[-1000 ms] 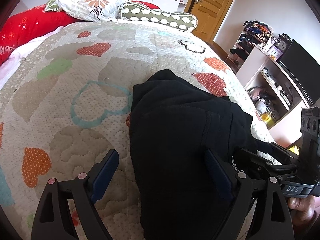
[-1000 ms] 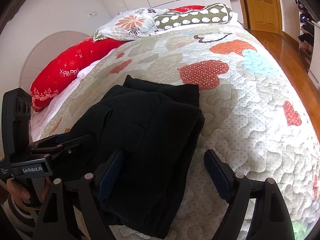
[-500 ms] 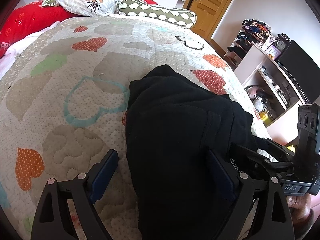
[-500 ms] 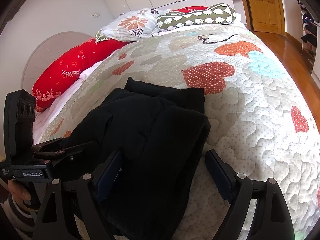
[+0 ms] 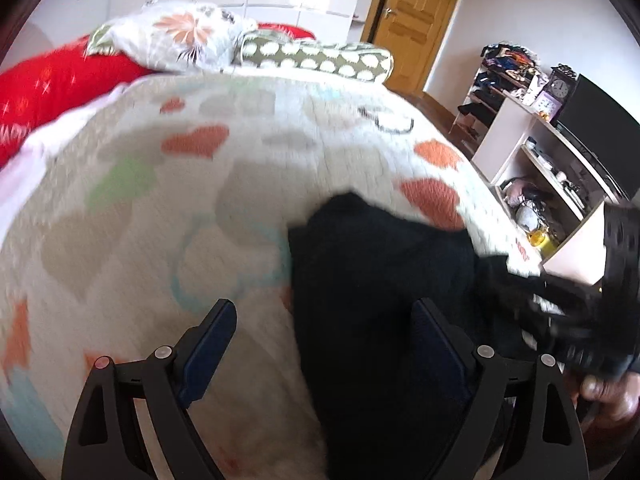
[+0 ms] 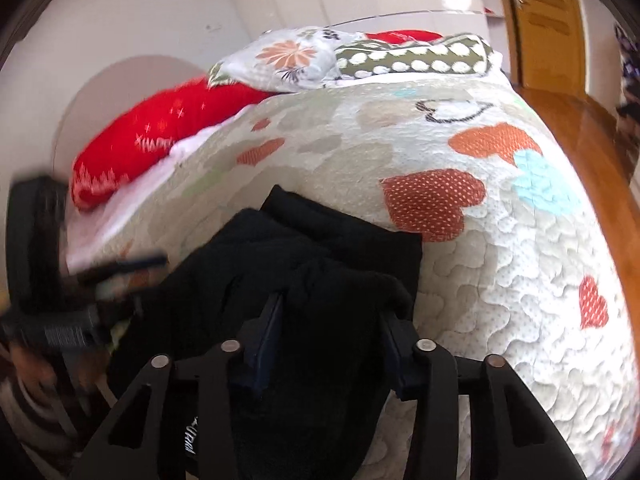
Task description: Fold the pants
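Observation:
The black pants [image 5: 380, 288] lie folded in a thick bundle on the heart-patterned quilt [image 5: 200, 184]. My left gripper [image 5: 324, 332] is open, its right finger on the bundle's near part and its left finger over bare quilt. In the right wrist view my right gripper [image 6: 332, 320] has closed in on the right-hand fold of the pants [image 6: 320, 264], with black cloth bunched between its pads. Each gripper shows blurred at the edge of the other's view, the right one [image 5: 592, 320] and the left one [image 6: 60, 312].
Pillows lie at the bed's head: a red one [image 6: 160, 140], a floral one [image 6: 288, 56] and a green dotted one [image 6: 412, 58]. A wooden door [image 5: 416, 20] and white shelves with clutter [image 5: 536, 168] stand to the right. Wood floor [image 6: 592, 136] runs beside the bed.
My right gripper has closed from wide open onto the right fold of the pants. Both grippers have tilted up and the views are blurred by motion. My left gripper has stayed open.

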The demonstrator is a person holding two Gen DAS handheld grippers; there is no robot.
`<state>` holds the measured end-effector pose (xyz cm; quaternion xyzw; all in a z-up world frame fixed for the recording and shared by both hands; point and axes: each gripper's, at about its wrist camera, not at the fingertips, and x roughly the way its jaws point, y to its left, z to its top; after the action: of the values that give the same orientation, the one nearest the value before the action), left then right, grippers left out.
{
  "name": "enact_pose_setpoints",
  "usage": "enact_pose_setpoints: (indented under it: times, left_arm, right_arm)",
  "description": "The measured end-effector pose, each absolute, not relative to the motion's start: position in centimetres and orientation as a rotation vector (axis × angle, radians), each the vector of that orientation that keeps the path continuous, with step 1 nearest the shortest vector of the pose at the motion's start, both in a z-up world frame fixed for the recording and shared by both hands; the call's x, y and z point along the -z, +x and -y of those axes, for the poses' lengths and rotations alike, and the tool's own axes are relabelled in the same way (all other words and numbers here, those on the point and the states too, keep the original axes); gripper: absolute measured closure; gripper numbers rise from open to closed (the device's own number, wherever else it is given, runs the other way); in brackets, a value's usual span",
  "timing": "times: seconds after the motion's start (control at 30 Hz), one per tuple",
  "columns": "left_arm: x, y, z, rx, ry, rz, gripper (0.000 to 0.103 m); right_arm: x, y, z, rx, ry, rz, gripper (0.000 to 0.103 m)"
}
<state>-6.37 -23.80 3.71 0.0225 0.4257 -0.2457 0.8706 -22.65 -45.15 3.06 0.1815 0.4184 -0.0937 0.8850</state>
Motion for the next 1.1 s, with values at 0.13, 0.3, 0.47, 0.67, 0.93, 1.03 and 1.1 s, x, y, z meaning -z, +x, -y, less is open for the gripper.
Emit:
enact_pose_setpoints:
  times: [0.13, 0.3, 0.47, 0.67, 0.93, 1.03, 1.1]
  left_arm:
    - [-3.8, -3.0, 24.7, 0.64, 0.059, -0.919, 0.013]
    - [-1.8, 0.0, 27.9, 0.783, 0.227, -0.949, 0.018]
    - [-0.8, 0.7, 28.9, 0.876, 0.248, -0.98, 0.091]
    - [-3.3, 0.5, 27.0, 0.829, 0.18, -0.89, 0.094]
    - [-1.3, -0.1, 26.8, 0.719, 0.19, -0.916, 0.095]
    - [-3.0, -0.8, 26.1, 0.667, 0.157, -0.888, 0.076]
    - [-4.5, -1.9, 25.3, 0.651, 0.121, -0.864, 0.052]
  right_arm:
    - [-3.0, -22.7, 44.9, 0.149, 0.384, -0.865, 0.077]
    - [-2.8, -22.9, 45.2, 0.151, 0.396, -0.85, 0.077]
    - [-3.6, -22.8, 44.9, 0.163, 0.365, -0.82, 0.094]
    - [-7.0, -21.1, 44.7, 0.16, 0.251, -0.765, 0.096]
    - [-3.3, -22.2, 46.3, 0.245, 0.343, -0.867, 0.078]
    - [-5.0, -23.5, 46.4, 0.292, 0.322, -0.848, 0.067]
    - [-6.5, -24.2, 46.1, 0.28, 0.322, -0.808, 0.067]
